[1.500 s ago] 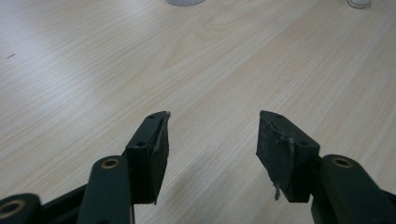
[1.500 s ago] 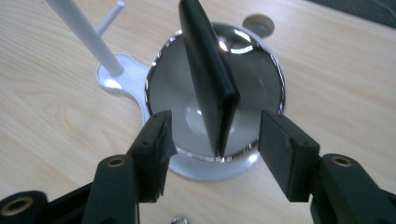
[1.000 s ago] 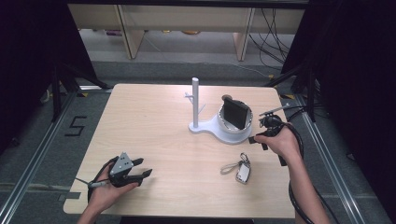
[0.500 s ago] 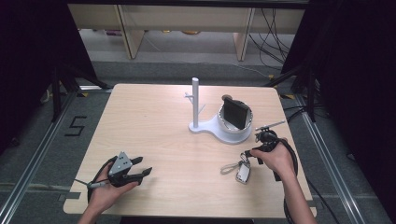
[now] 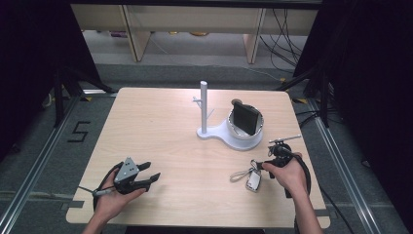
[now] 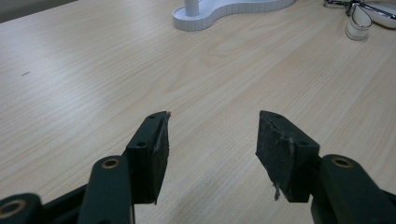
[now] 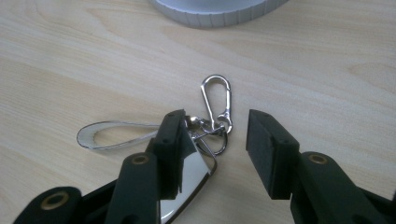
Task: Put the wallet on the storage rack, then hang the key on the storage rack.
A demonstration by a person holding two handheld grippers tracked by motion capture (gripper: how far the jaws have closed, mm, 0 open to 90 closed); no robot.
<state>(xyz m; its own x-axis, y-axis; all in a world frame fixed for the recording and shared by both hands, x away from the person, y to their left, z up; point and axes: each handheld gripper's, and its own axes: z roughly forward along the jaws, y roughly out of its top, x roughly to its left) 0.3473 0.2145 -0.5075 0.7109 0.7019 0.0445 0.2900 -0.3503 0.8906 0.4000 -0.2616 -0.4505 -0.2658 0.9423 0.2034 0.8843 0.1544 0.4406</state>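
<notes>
A keychain (image 5: 253,179) lies on the table's right side: a silver carabiner (image 7: 216,95), a split ring, a pale strap loop (image 7: 112,135) and a shiny fob (image 7: 187,186). My right gripper (image 5: 262,168) hangs low over it, pointing down. Its jaws have just been closing, and the ring and the carabiner's lower end sit between them (image 7: 215,120). The pads are not pressing on anything. My left gripper (image 5: 150,171) rests at the near left, open, with bare table between its jaws (image 6: 212,126).
A white stand (image 5: 229,138) with an upright post (image 5: 203,105) sits at the middle back; its round cup holds a dark flat object (image 5: 245,118). The stand's base (image 7: 219,11) lies just beyond the keychain. From the left gripper view, the stand (image 6: 219,9) and keychain (image 6: 358,23) are far ahead.
My right hand has come from beside the stand's cup toward the near edge and down onto the keychain, and its jaws have narrowed. The left hand has stayed put.
</notes>
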